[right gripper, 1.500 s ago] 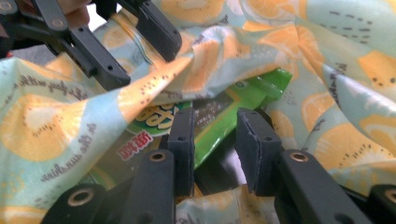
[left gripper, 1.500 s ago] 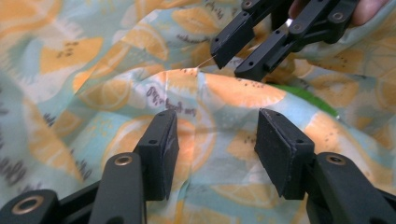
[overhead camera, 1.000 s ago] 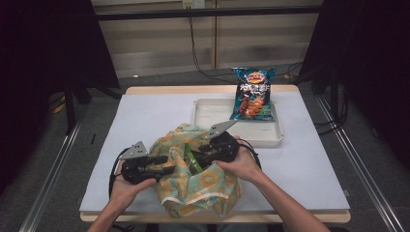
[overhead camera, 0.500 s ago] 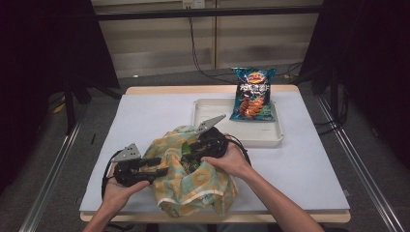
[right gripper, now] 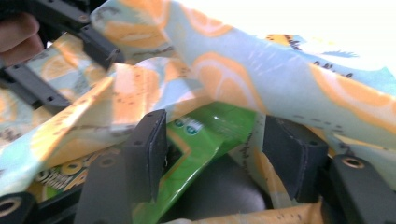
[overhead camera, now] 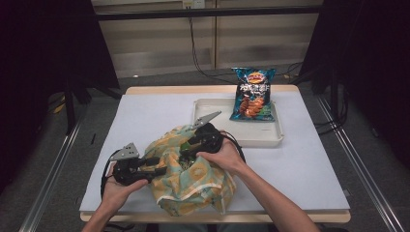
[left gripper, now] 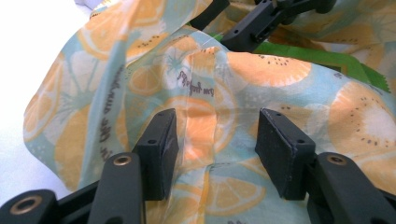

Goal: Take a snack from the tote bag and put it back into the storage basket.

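Note:
A cloth bag [overhead camera: 193, 181] printed with orange slices lies crumpled at the table's near middle. My left gripper [overhead camera: 157, 164] is at its left side, and in the left gripper view [left gripper: 215, 144] the jaws stand apart with a fold of the bag [left gripper: 261, 74] between them, not pinched. My right gripper [overhead camera: 186, 151] reaches into the bag's mouth from the right. Its jaws have just been opening. In the right gripper view [right gripper: 215, 149] a green snack packet [right gripper: 210, 128] lies between them inside the bag [right gripper: 261, 79], and the pads do not press on it.
A white tray [overhead camera: 270, 137] sits at the back right of the white table mat. A blue chips bag [overhead camera: 251, 94] leans at the tray's far end. Black frames and cables stand beyond the table.
My right gripper has shifted left, deeper into the bag's mouth, and its jaws have spread apart off the green packet. The left gripper has barely moved.

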`<action>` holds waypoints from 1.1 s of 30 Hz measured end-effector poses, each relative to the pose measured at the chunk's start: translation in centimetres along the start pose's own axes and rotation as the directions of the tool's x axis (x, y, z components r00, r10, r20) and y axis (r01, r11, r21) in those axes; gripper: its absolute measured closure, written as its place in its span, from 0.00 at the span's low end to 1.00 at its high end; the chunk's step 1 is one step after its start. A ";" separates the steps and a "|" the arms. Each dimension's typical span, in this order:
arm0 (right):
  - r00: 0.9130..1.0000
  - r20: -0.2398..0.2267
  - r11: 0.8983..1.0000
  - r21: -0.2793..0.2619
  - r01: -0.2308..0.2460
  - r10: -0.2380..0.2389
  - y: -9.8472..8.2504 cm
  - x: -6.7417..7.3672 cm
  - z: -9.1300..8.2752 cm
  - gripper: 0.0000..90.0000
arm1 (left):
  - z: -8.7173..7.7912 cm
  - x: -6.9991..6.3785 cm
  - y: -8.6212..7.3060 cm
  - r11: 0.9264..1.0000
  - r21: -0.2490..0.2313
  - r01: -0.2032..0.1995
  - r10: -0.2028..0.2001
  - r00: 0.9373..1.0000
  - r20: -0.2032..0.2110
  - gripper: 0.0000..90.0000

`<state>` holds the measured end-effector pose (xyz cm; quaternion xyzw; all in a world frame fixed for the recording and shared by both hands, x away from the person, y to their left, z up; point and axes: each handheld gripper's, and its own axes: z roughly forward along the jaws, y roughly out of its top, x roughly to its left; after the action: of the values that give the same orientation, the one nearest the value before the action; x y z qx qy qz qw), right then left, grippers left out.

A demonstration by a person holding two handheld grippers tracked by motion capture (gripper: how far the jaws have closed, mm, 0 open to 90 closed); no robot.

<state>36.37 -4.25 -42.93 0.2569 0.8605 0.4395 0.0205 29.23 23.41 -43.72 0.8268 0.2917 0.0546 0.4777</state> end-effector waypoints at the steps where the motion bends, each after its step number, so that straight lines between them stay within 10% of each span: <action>1: 1.000 -0.003 1.000 -0.003 -0.002 0.002 -0.1 -0.1 0.1 0.43 | 0.0 0.0 0.0 1.000 0.002 0.000 0.000 1.000 0.000 0.53; 21: 0.994 -0.105 0.998 0.063 -0.026 0.032 0.6 0.0 1.3 0.41 | 0.1 0.2 -0.2 1.000 0.000 0.000 0.000 1.000 0.009 0.53; 33: 0.990 -0.136 0.999 -0.037 -0.036 0.031 0.1 0.3 -0.6 0.74 | 0.2 -0.1 -0.2 1.000 0.008 -0.010 0.009 1.000 0.012 0.53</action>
<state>35.97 -4.50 -42.39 0.2406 0.8467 0.4729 -0.0401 29.13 23.27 -44.02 0.8305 0.2852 0.0507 0.4758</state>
